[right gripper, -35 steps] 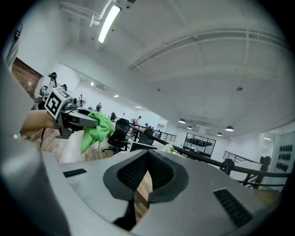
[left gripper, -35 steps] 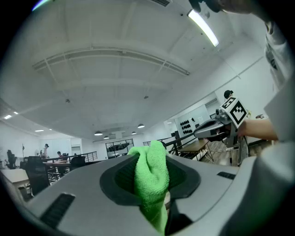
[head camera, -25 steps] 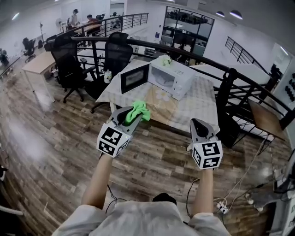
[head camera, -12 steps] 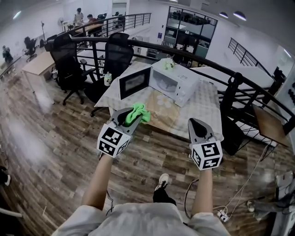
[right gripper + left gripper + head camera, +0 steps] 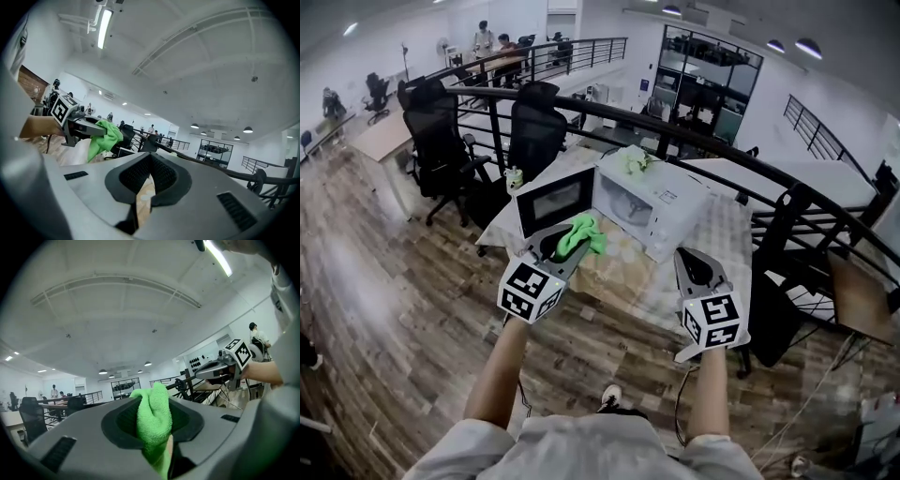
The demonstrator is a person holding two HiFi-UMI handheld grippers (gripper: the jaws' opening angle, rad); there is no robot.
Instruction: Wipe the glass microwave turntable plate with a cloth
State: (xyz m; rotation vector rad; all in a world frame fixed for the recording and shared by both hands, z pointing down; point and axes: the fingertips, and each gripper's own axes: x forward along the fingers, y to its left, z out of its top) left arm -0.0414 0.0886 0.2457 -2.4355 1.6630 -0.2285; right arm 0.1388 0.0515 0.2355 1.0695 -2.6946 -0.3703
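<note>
Left gripper clamped on green cloth; cloth soft, light, bunched. Right gripper jaws together, nothing between. Microwave at 12 o'clock on counter, door open. I can't see plate; I guess it's inside. Glass: I expect heavy, stiff, slick, breakable. Take by rim, support underneath.

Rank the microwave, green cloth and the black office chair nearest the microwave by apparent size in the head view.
1. microwave
2. black office chair, shrunk by distance
3. green cloth, smallest despite being nearest
</note>
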